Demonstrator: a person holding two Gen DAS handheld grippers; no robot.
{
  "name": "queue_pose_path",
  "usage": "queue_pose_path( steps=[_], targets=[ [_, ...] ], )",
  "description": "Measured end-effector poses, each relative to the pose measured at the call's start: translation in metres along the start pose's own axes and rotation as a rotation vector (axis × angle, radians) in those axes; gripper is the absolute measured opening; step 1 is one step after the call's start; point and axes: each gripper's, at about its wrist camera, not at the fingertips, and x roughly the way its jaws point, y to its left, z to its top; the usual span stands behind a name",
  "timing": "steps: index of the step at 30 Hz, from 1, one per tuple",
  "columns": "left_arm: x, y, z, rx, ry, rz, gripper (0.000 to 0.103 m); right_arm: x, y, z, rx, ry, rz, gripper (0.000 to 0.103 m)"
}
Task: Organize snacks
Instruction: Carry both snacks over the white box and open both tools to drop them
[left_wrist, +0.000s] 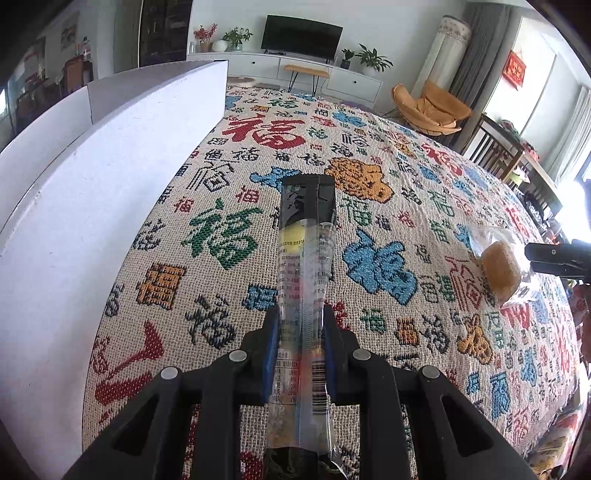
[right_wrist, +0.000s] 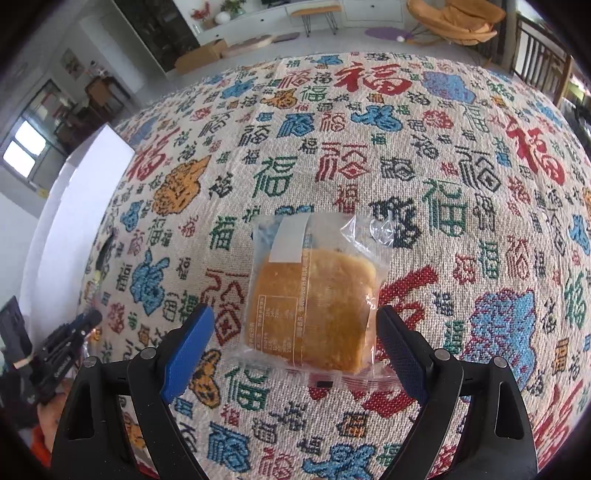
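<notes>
Snacks only partly handled so far, judging from both views. Long snack bar (left_wrist: 304, 266) in a clear and black wrapper already pinched between the blue pads of the left gripper (left_wrist: 300, 332), sticking out forward along the fingers, above the patterned tablecloth (left_wrist: 424, 184) near the white box (left_wrist: 110, 166) at the left edge of the table. Inside of the box hidden, so impossible to say whether anything is sorted there. Wrapped cake (right_wrist: 314, 306) in clear plastic not gripped yet, between the spread fingers of the right gripper (right_wrist: 295, 343); right pad close to the edge of the wrapper or just touching it, left pad clearly apart. Hard to tell whether lying on the cloth or slightly raised. Probably still left: close on the cake, then bring both snacks to their place. Both grippers pointing steeply down toward the table, left one aimed along the side of the box, right one directly over the cake. At the left edge of the right view, a bit of a hand holding the left tool.
</notes>
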Motion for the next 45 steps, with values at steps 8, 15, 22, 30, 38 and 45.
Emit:
queue_pose_path(
  steps=[8,15,22,30,38,45],
  targets=[
    [-0.019,0.007,-0.002,-0.079,-0.032,-0.049,0.021,0.056,0.024,0.014,-0.164,0.185,-0.182,0.091],
    [-0.093,0.038,0.017,-0.195,-0.148,-0.155,0.021,0.03,0.034,0.023,-0.116,0.066,-0.099,0.073],
    [-0.186,0.12,0.05,-0.272,-0.293,-0.015,0.021,-0.043,0.207,0.058,-0.298,-0.105,0.225,0.073],
    [-0.181,0.21,0.024,-0.369,-0.235,0.287,0.06,-0.016,0.423,0.043,-0.525,-0.092,0.445,0.077],
    [-0.161,0.211,-0.009,-0.391,-0.261,0.334,0.092,0.037,0.465,0.009,-0.587,-0.05,0.415,0.088],
    [-0.181,0.184,-0.005,-0.41,-0.328,0.501,0.097,0.01,0.442,0.006,-0.684,-0.218,0.326,0.088]
  ],
)
